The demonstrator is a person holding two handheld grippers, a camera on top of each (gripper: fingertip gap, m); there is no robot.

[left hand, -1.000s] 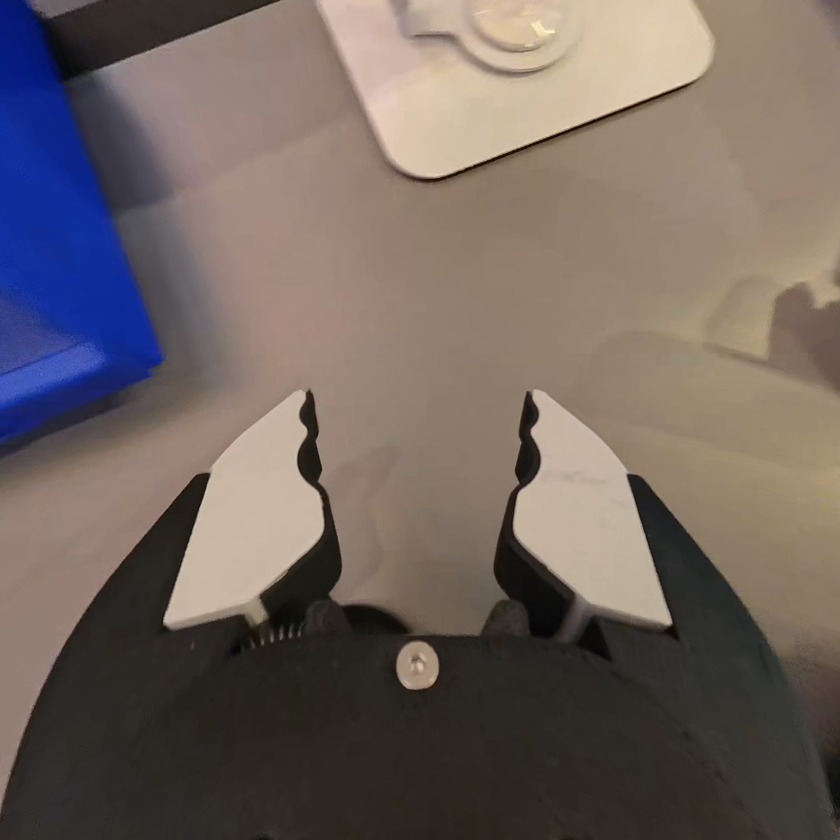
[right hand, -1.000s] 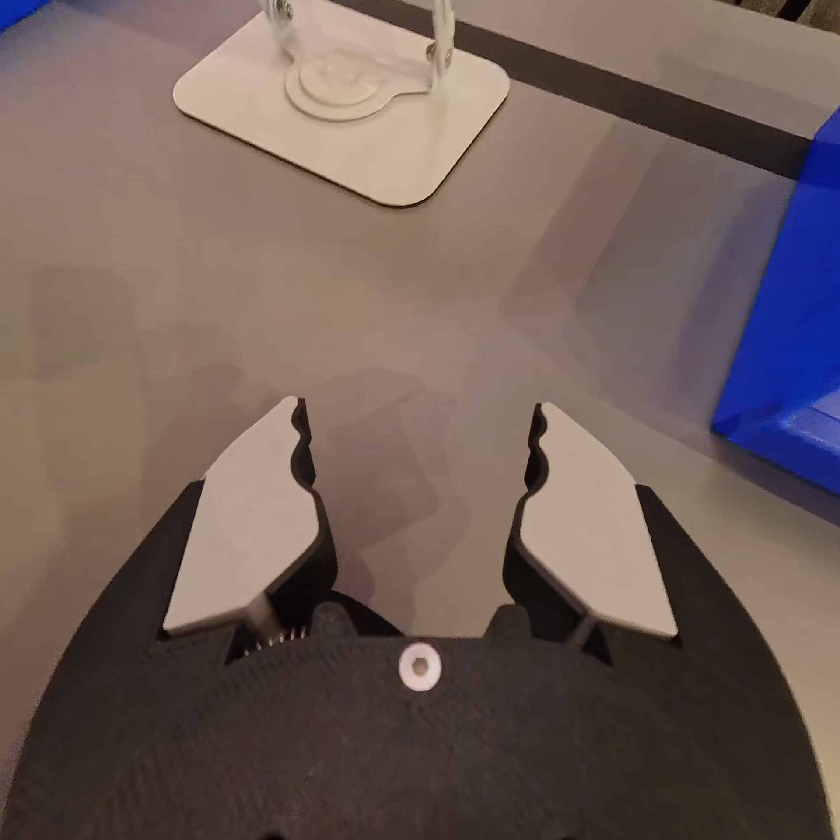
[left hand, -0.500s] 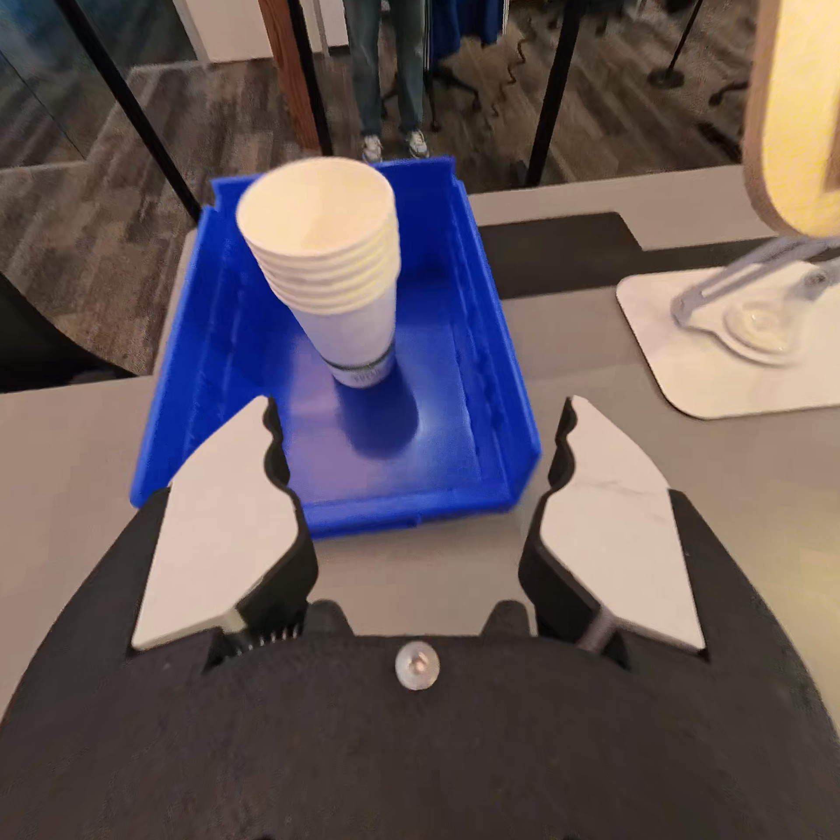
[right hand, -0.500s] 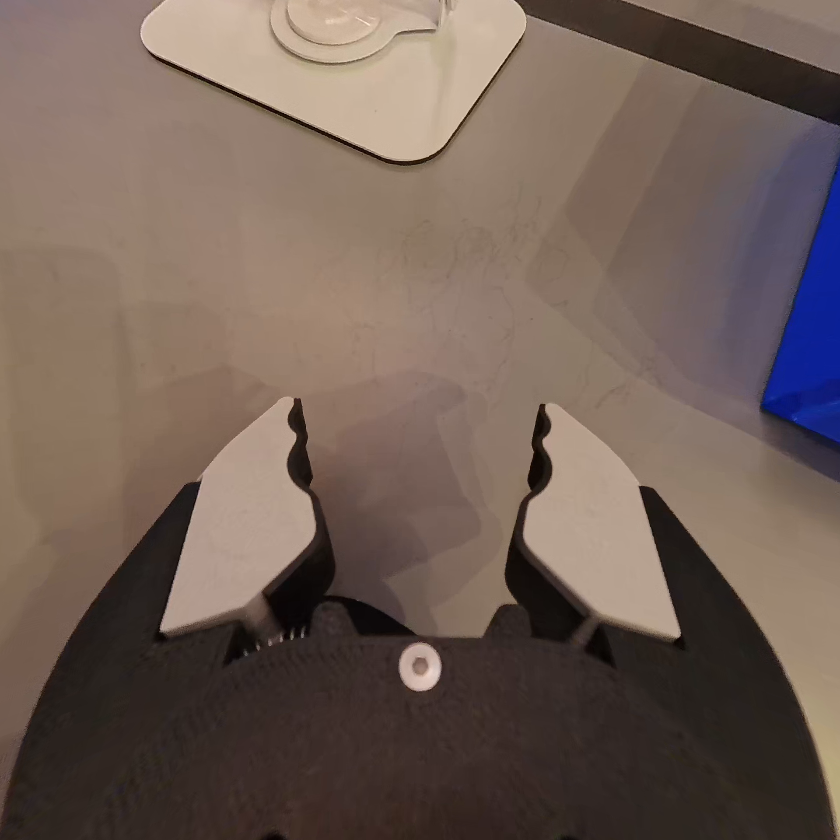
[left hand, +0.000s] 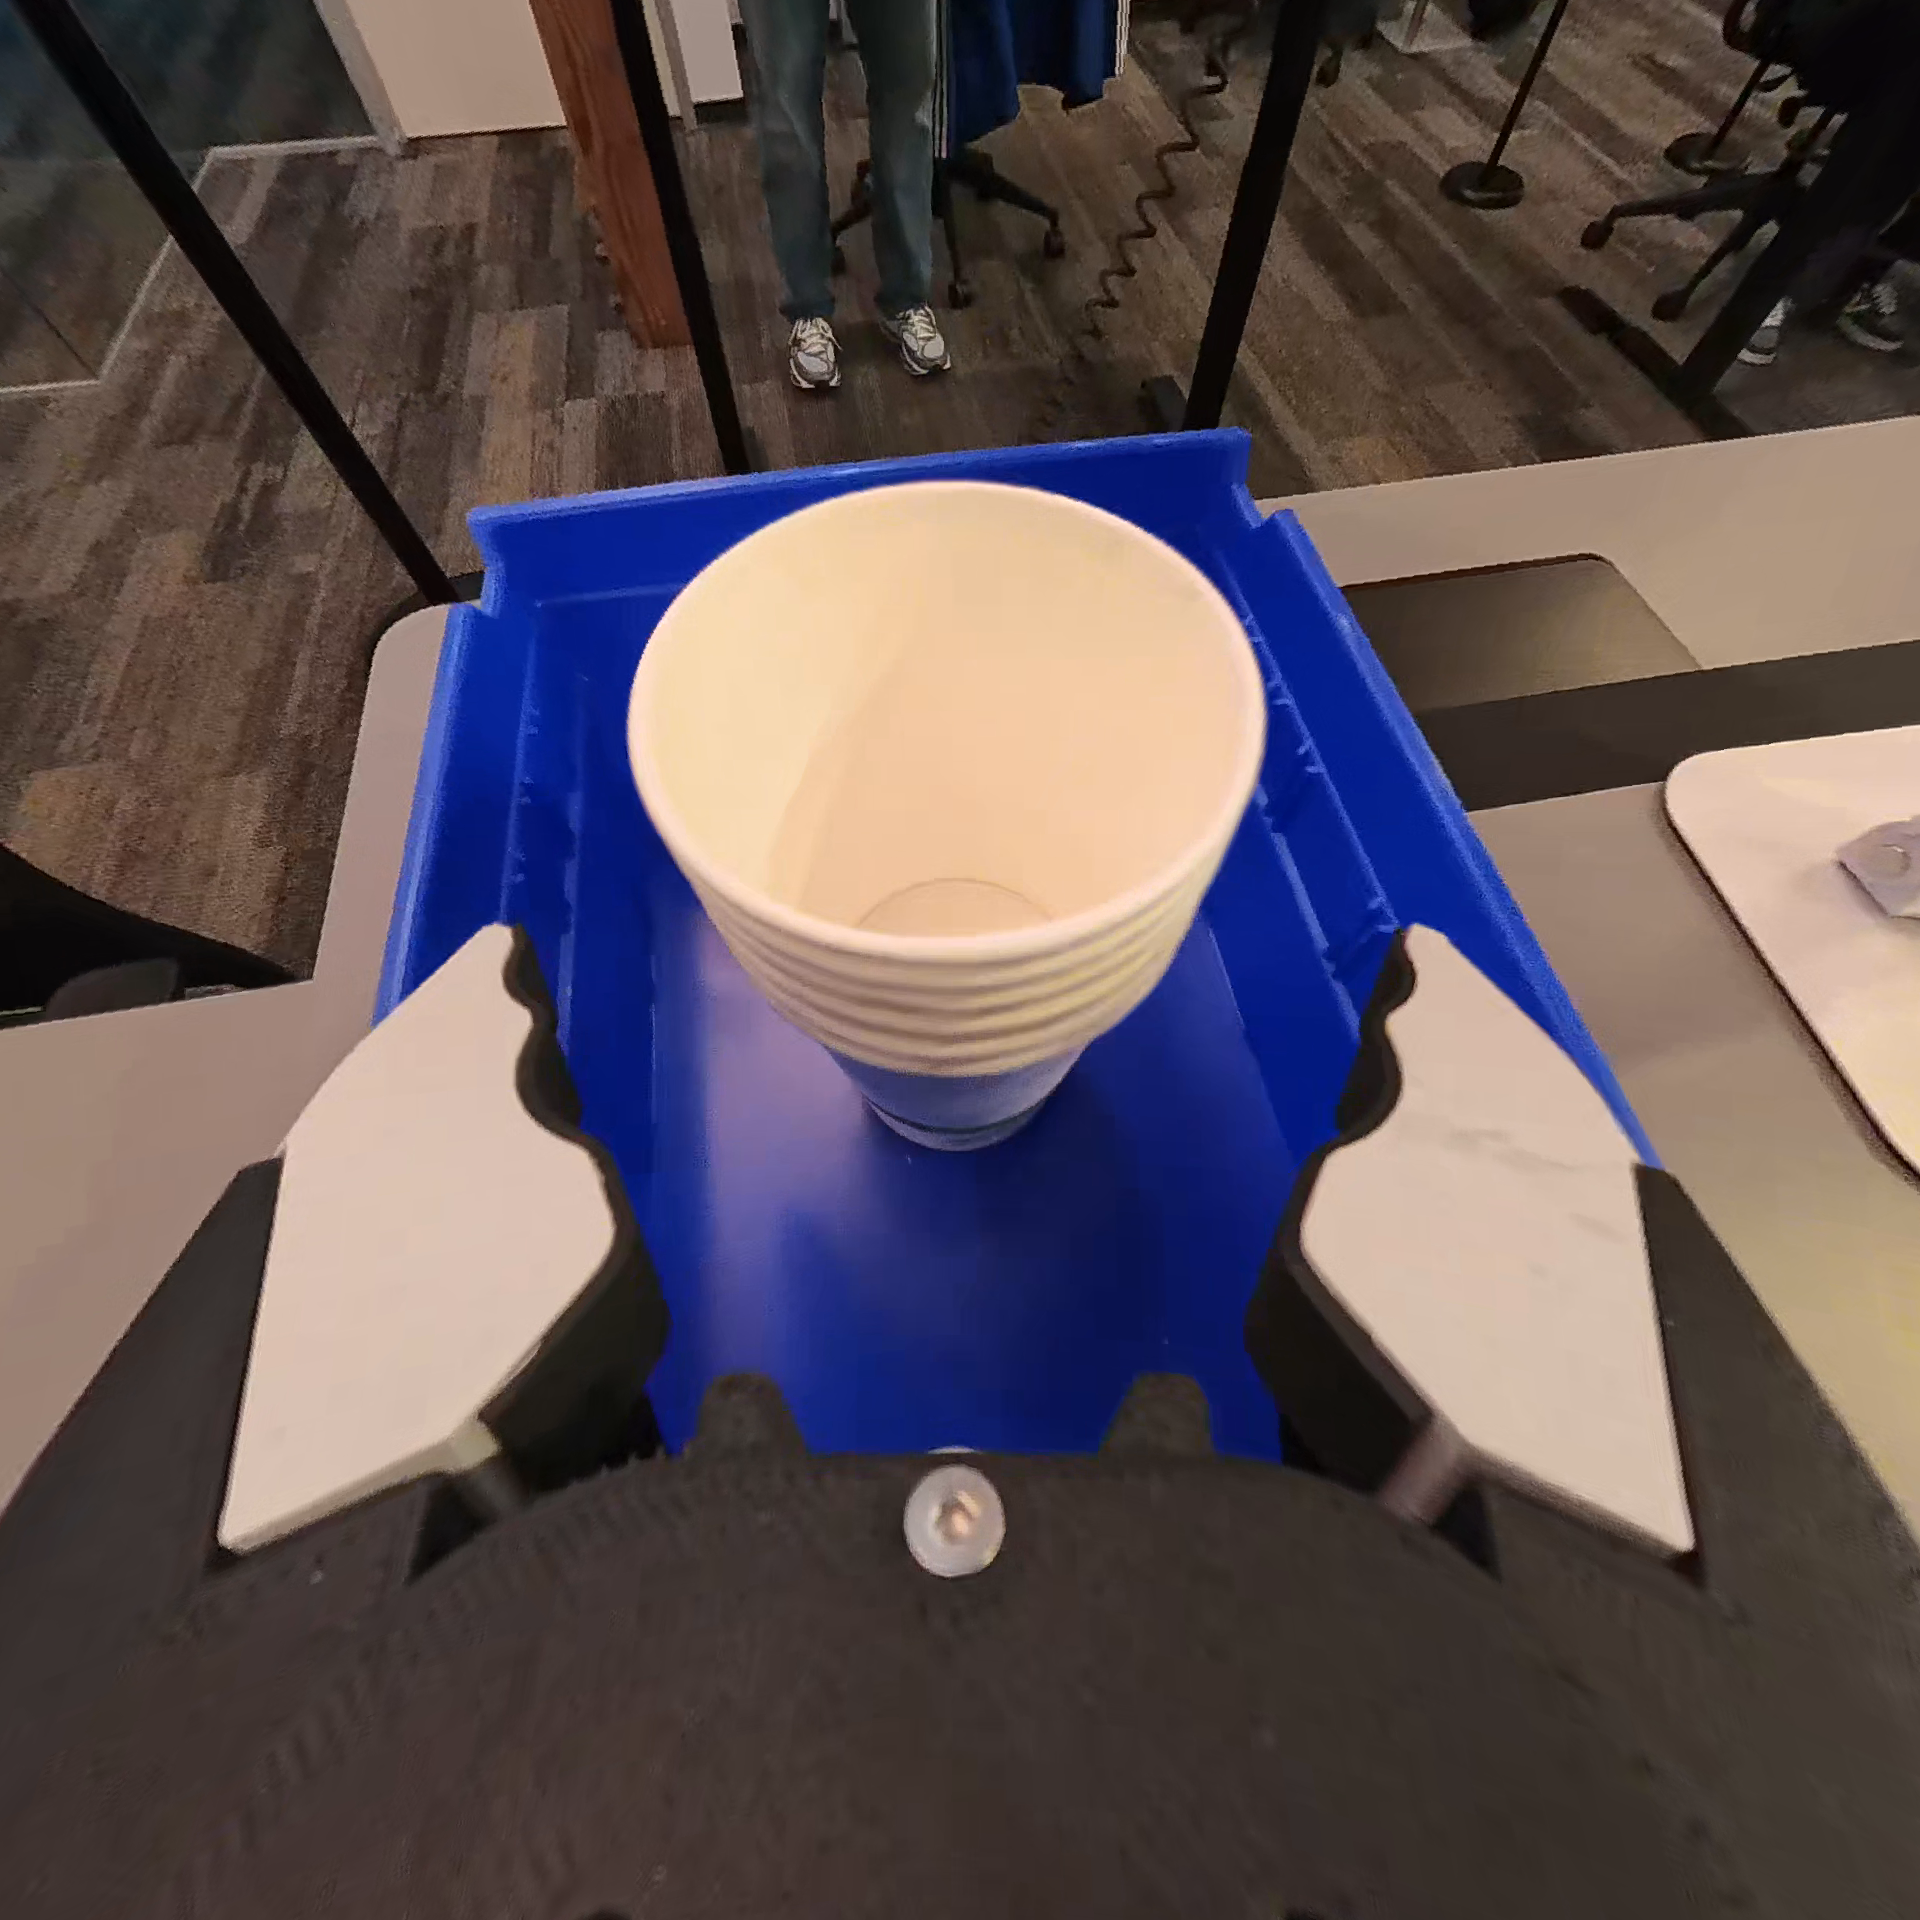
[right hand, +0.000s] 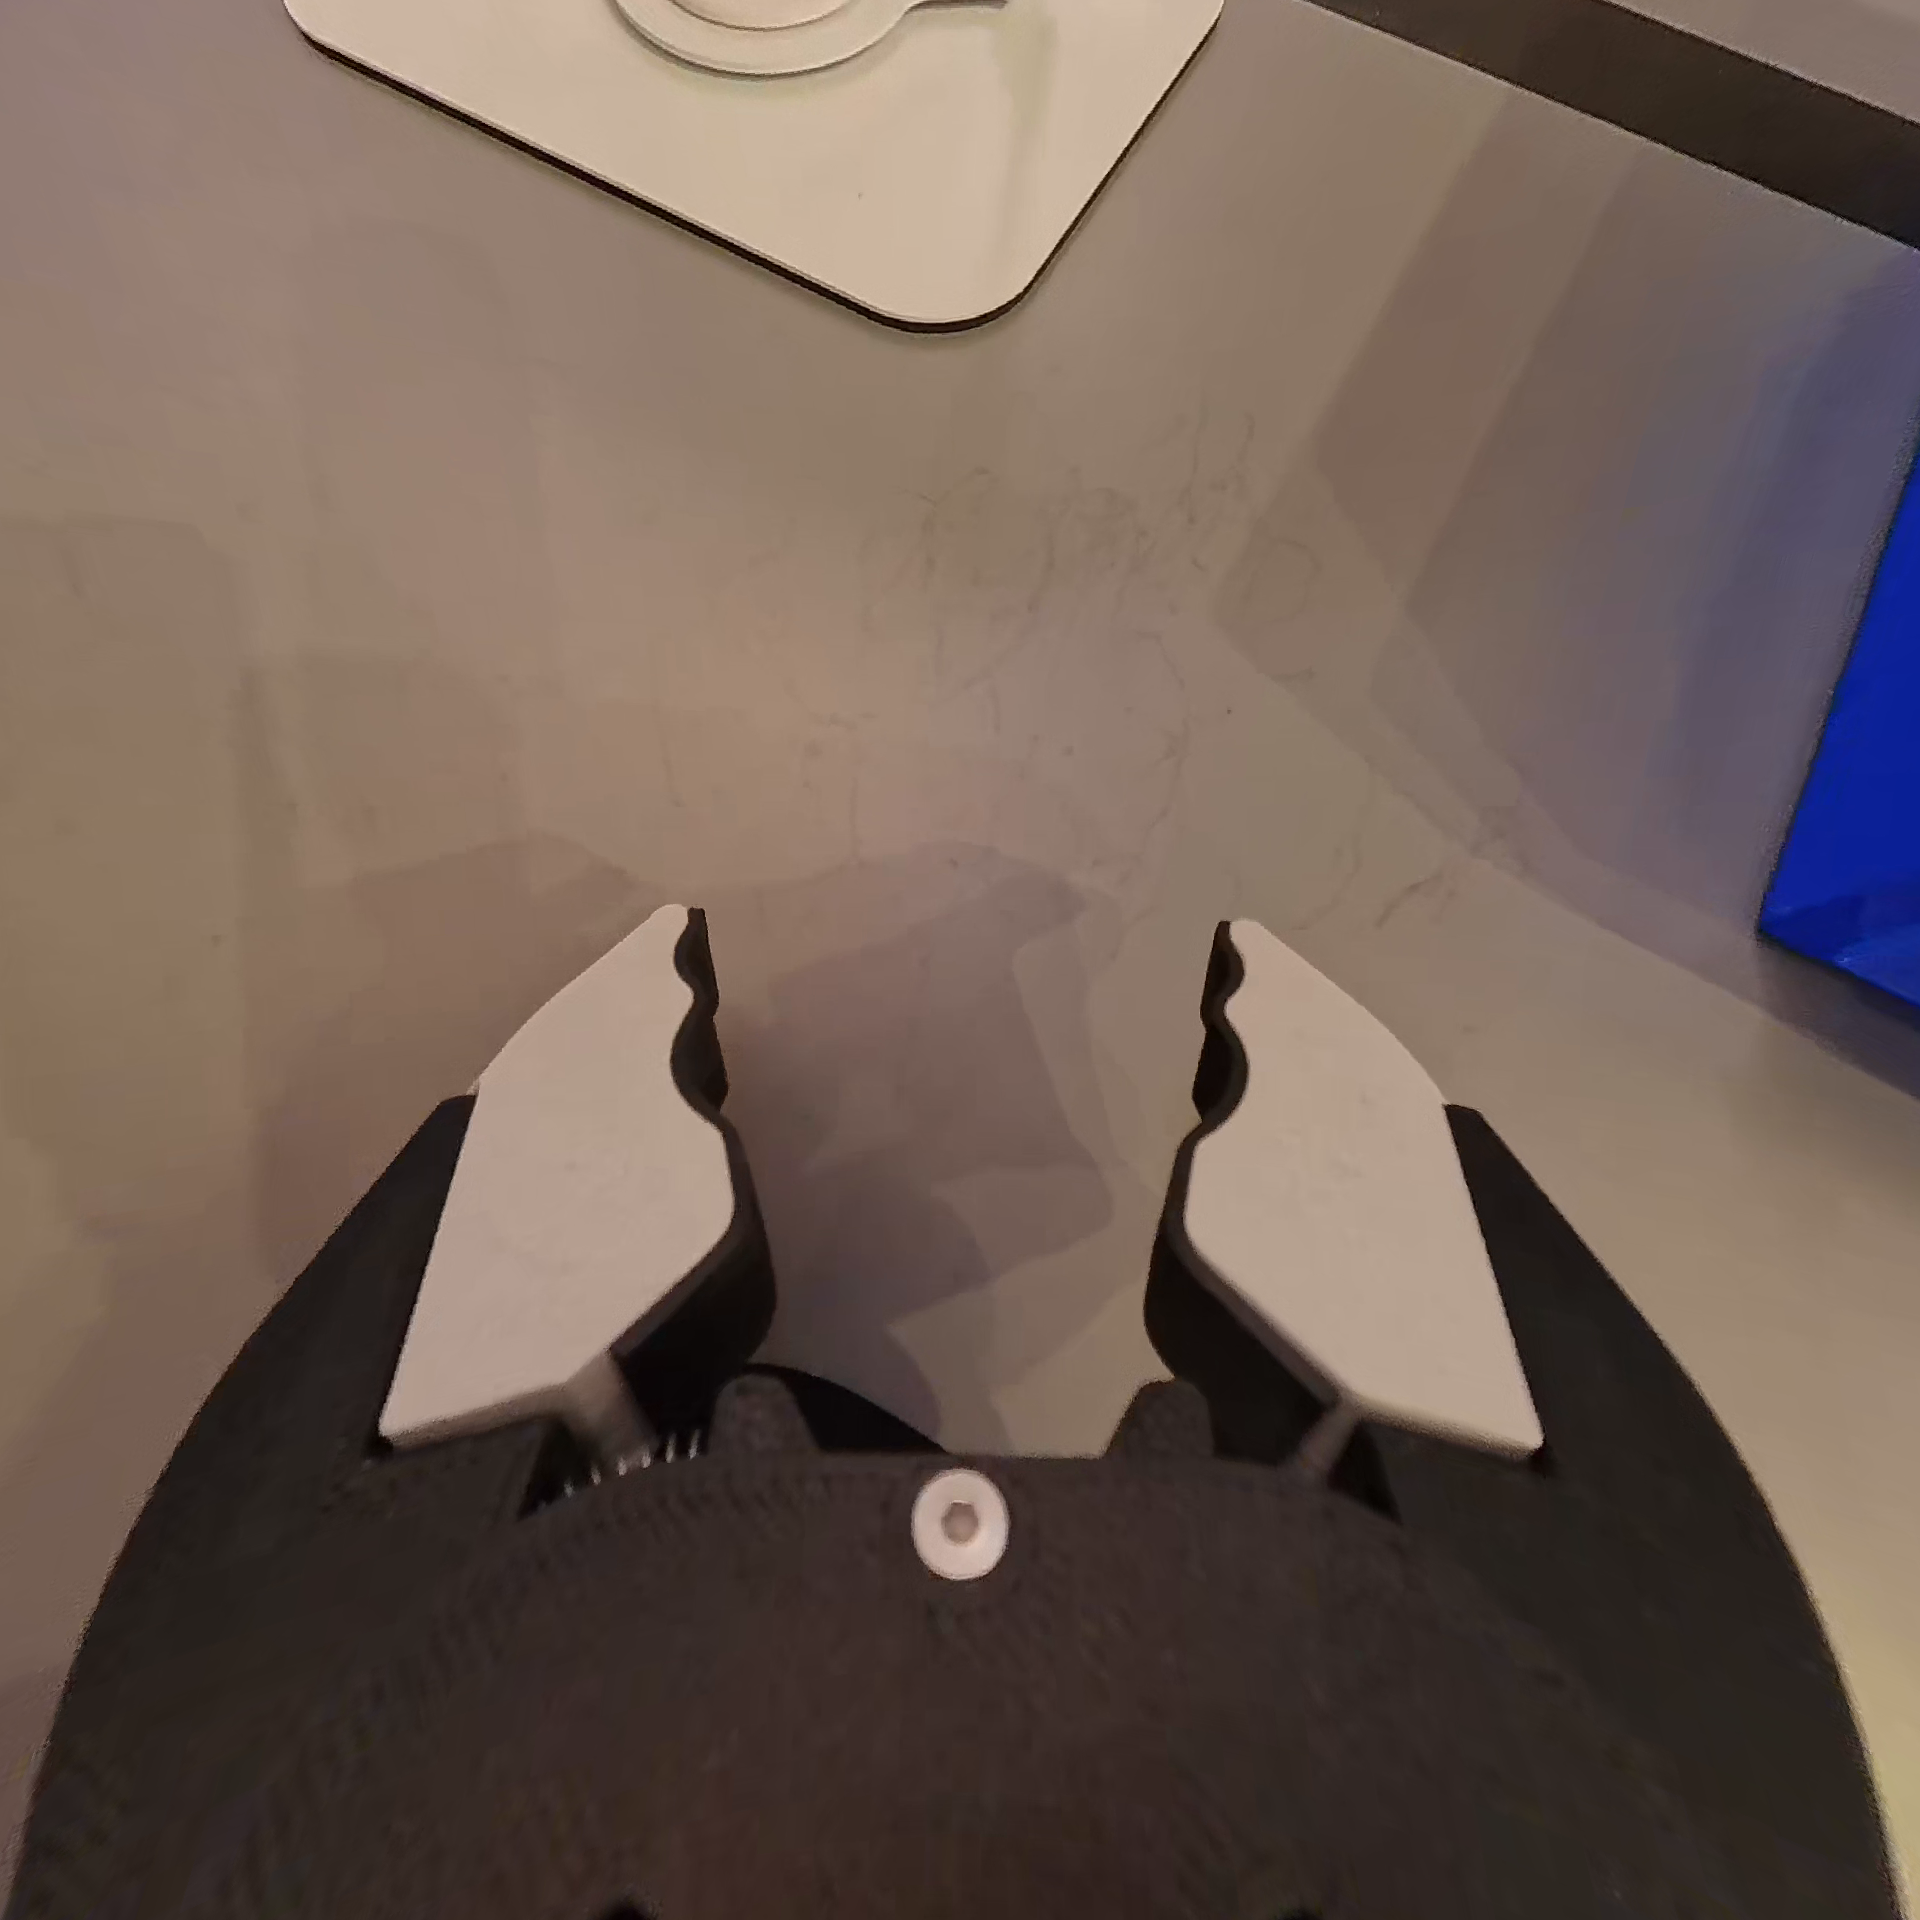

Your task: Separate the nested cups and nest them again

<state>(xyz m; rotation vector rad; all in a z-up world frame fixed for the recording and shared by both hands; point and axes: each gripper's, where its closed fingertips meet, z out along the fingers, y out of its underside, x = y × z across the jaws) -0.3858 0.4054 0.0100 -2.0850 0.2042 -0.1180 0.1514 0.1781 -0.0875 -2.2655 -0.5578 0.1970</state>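
A stack of several nested white paper cups [left hand: 951, 966] stands upright in a blue bin [left hand: 1340, 665] in the left wrist view. My left gripper [left hand: 958, 935] is wide open above the bin's near half, its fingers on either side of the stack and clear of it. My right gripper [right hand: 961, 920] is open with nothing between its fingers, over bare grey table [right hand: 520, 644]. No cups show in the right wrist view.
A white base plate with a clear stand [right hand: 790, 135] lies on the table beyond my right gripper; its edge shows in the left wrist view [left hand: 1808, 935]. A second blue bin's corner [right hand: 1860, 831] is at the right. A person's legs [left hand: 862, 187] stand beyond the table.
My left gripper swung from bare table to the blue bin, closed in on the cup stack and opened wider. My right gripper moved slightly forward over the table and stayed open.
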